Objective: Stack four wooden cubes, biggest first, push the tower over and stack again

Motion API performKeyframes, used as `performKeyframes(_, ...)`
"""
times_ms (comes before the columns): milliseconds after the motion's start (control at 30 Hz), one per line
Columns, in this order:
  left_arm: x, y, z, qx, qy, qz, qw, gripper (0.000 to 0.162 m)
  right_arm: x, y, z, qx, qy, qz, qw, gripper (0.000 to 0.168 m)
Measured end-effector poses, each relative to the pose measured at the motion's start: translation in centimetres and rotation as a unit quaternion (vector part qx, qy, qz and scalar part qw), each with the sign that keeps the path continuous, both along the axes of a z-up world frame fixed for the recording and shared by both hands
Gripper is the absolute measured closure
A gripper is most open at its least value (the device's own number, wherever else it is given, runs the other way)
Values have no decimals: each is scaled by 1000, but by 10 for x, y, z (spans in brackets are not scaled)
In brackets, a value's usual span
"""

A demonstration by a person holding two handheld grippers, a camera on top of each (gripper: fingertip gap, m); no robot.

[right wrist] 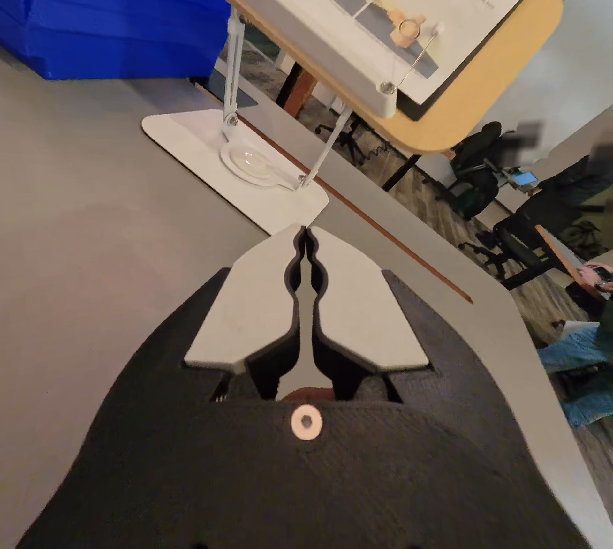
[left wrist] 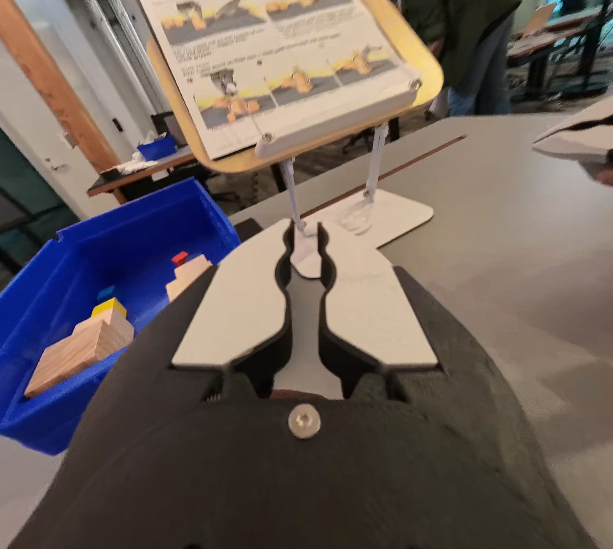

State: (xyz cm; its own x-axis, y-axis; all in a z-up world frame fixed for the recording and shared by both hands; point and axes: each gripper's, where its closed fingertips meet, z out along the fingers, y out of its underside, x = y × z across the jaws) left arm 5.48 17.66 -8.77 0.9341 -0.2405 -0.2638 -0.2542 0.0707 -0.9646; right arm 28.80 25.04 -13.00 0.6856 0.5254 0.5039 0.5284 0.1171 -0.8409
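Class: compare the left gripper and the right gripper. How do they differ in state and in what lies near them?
The left gripper shows a narrow gap between its fingertips; the right gripper has its tips touching. The blue bin of wooden cubes sits beside the left gripper, farther from the right. Both hold nothing above the grey table.

The wooden cubes lie inside a blue bin [left wrist: 139, 234] at the table's left edge, none stacked in a tower. A large pale block [left wrist: 83, 350] lies tilted at the near end, a yellow-topped cube [left wrist: 109, 307] just behind it — a small blue piece [left wrist: 106, 293] beyond. Farther along, pale stepped blocks [left wrist: 187, 277] sit with a red cube [left wrist: 180, 257] behind them.
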Motion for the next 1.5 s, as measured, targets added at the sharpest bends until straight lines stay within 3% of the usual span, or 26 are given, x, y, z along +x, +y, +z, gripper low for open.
performKeyframes(67, -2, 6, -11, -23, 36, 24, 999, 162, 7, 8, -8, -14, 0, -16, 1000, 168)
performKeyframes(200, -9, 13, -21, -45, 29, 55, 997, 162, 19, 19, -22, -58, 14, -35, 998, 160)
performKeyframes(267, -11, 16, -25, -53, 24, 67, 996, 151, 23, 22, -27, -65, 14, -42, 997, 158)
performKeyframes(333, -17, 18, -30, -63, 31, 88, 994, 137, 28, 25, -28, -67, 14, -55, 996, 145)
performKeyframes(600, -30, 21, -40, -77, 19, 120, 990, 124, 27, 27, -43, -107, 24, -50, 993, 124)
performKeyframes(800, -36, 20, -42, -80, 22, 133, 988, 162, 21, 22, -42, -101, 18, -34, 994, 158)
performKeyframes(967, -39, 19, -41, -77, 20, 137, 987, 162, 18, 20, -39, -96, 24, -23, 995, 168)
performKeyframes(1000, -41, 18, -40, -75, 16, 138, 987, 153, 19, 20, -37, -93, 28, -25, 995, 166)
performKeyframes(1067, -45, 16, -37, -73, 6, 139, 988, 139, 21, 22, -37, -92, 31, -32, 995, 136)
performKeyframes(1100, -50, 14, -35, -74, 5, 142, 987, 135, 20, 22, -39, -93, 28, -31, 995, 133)
performKeyframes(1300, -101, 12, -1, -68, -30, 171, 983, 114, 11, 18, -43, -99, 17, -8, 995, 133)
performKeyframes(1467, -116, 54, -10, -184, -58, 134, 972, 90, 3, 14, -45, -104, 12, 8, 995, 134)
performKeyframes(1500, -113, 62, -22, -231, -65, 123, 963, 77, 2, 13, -45, -105, 11, 11, 994, 134)
